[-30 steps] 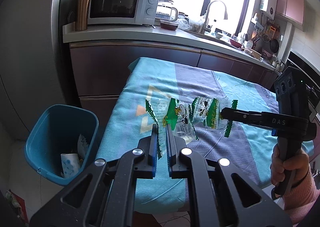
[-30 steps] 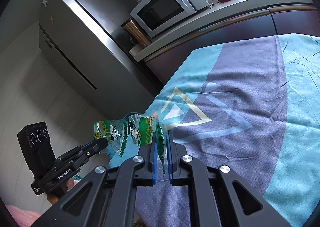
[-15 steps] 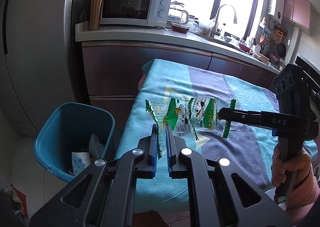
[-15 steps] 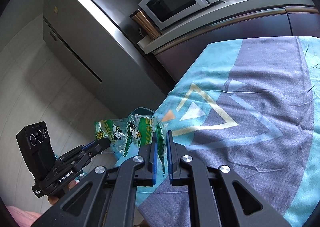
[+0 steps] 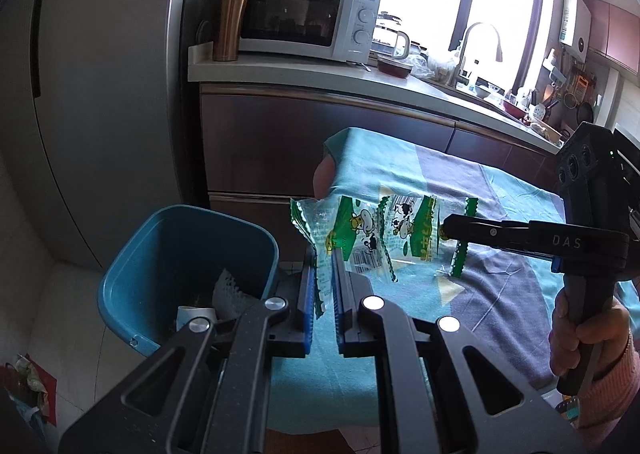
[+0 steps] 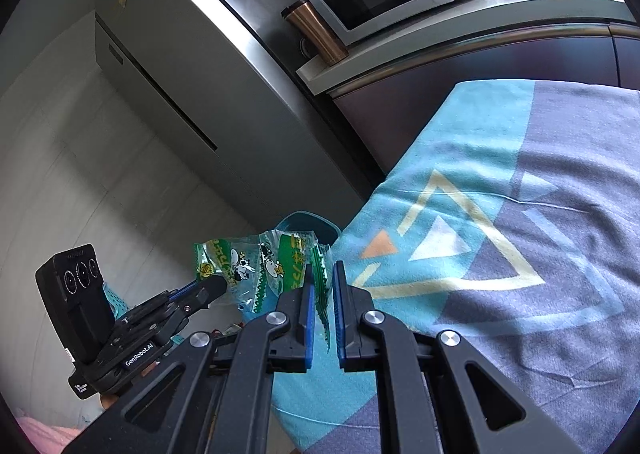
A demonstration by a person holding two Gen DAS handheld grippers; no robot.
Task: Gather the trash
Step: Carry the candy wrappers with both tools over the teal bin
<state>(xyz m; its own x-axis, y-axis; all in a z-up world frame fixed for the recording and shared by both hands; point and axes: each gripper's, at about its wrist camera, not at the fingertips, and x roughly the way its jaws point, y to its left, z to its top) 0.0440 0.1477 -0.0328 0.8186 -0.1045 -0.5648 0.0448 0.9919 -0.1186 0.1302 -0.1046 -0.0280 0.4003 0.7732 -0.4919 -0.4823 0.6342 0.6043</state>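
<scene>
Both tongs, left [image 5: 324,254] and right [image 6: 323,274], clamp one cow-print wrapper strip [image 5: 376,238] beside the blue bin [image 5: 188,266]

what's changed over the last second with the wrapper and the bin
Both grippers have carried the clear green-printed snack wrapper sideways off the teal and grey tablecloth toward the blue plastic bin, whose rim now sits beside the wrapper's left end. Unchanged: left gripper and right gripper stay shut on opposite ends, and the wrapper stays stretched between them.
</scene>
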